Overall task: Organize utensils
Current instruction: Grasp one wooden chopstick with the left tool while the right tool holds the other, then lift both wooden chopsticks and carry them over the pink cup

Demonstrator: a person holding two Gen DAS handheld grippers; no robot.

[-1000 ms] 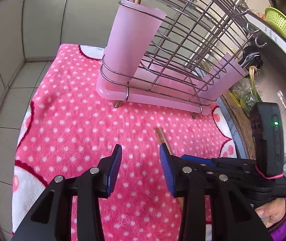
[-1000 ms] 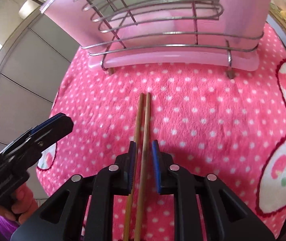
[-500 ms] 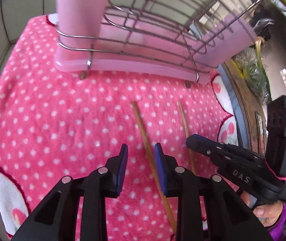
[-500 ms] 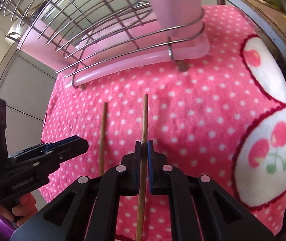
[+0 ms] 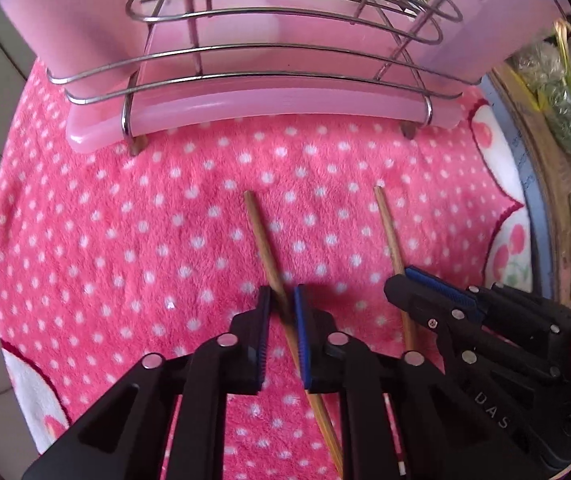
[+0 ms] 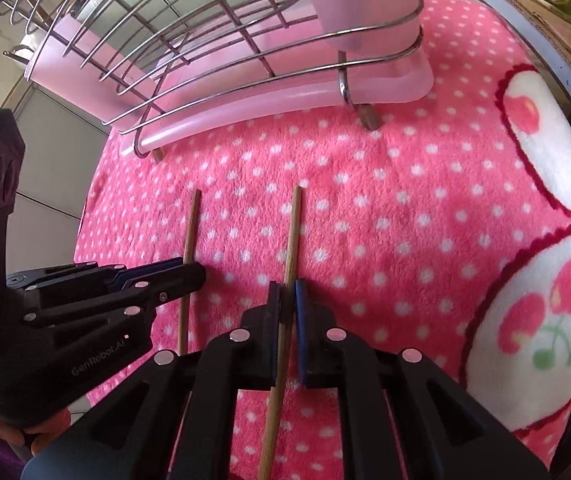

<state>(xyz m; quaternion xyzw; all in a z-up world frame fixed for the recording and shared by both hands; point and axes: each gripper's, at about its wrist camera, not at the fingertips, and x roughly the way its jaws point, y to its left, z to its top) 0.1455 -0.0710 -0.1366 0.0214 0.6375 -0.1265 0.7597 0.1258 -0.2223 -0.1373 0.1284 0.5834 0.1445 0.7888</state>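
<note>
Wooden chopstick (image 5: 263, 248) lies on the pink dotted cloth (image 5: 125, 240), between the closing jaws of the left hand-held gripper (image 5: 282, 304). Right hand-held gripper (image 6: 287, 300) pinches the second chopstick (image 6: 292, 240). Dish rack (image 5: 269, 92) stands just beyond both.

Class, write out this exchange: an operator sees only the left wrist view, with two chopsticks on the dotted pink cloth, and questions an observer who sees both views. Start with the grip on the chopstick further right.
Operator: I only see the right gripper side on. Does it have its chopstick?
Observer: Yes. In the right wrist view the right gripper has its fingers shut on the right chopstick, which runs straight between them.
Operator: What is behind my own gripper?
Observer: The left gripper, its fingers closing with the left chopstick between them, is held by a hand at the lower left edge of that view.
</note>
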